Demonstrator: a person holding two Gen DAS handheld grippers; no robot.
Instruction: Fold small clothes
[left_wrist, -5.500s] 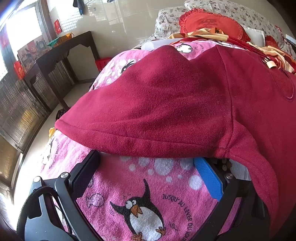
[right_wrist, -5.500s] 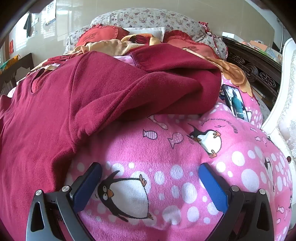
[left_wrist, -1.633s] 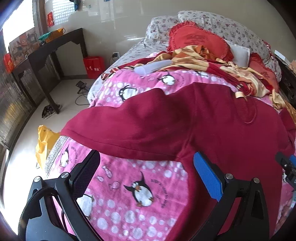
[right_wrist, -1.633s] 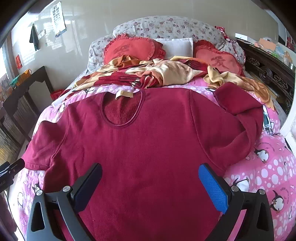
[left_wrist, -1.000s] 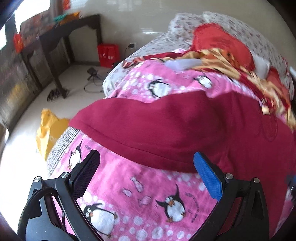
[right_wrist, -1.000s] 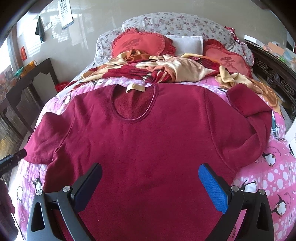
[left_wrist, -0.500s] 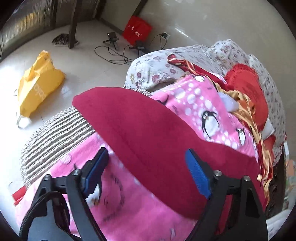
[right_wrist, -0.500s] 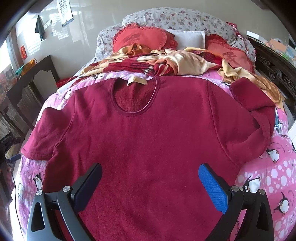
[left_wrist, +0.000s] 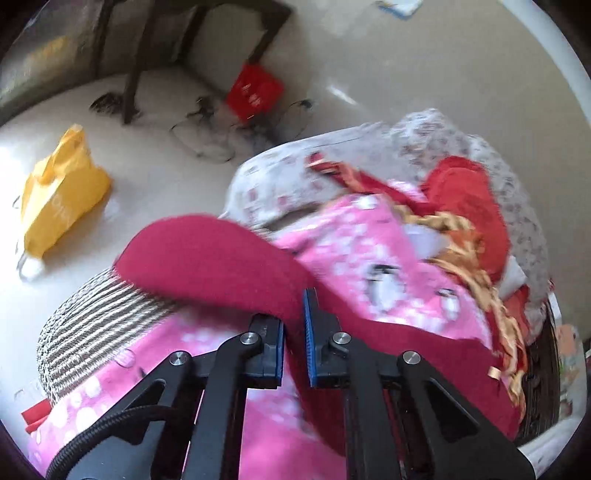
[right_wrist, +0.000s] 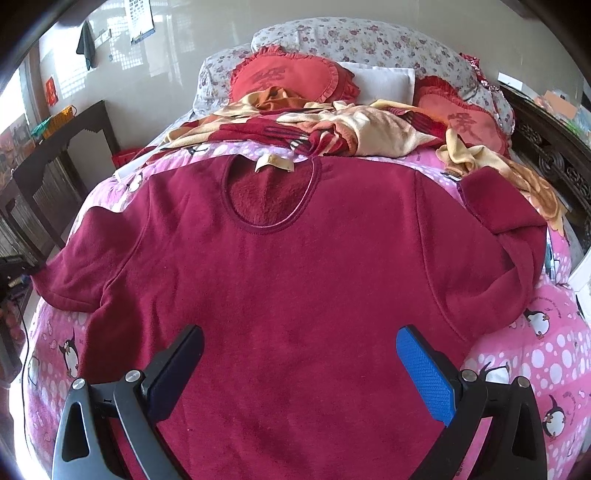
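Left tongs pinch the maroon sweater sleeve; right tongs gape above it.

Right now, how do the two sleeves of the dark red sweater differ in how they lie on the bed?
The left sleeve lies spread out sideways toward the bed's edge, while the right sleeve is bent and doubled back on itself. The left gripper has just closed on the left sleeve's fabric; nothing touches the right sleeve, and the right gripper is open over the sweater's body. Both sleeves rest on the pink penguin blanket.
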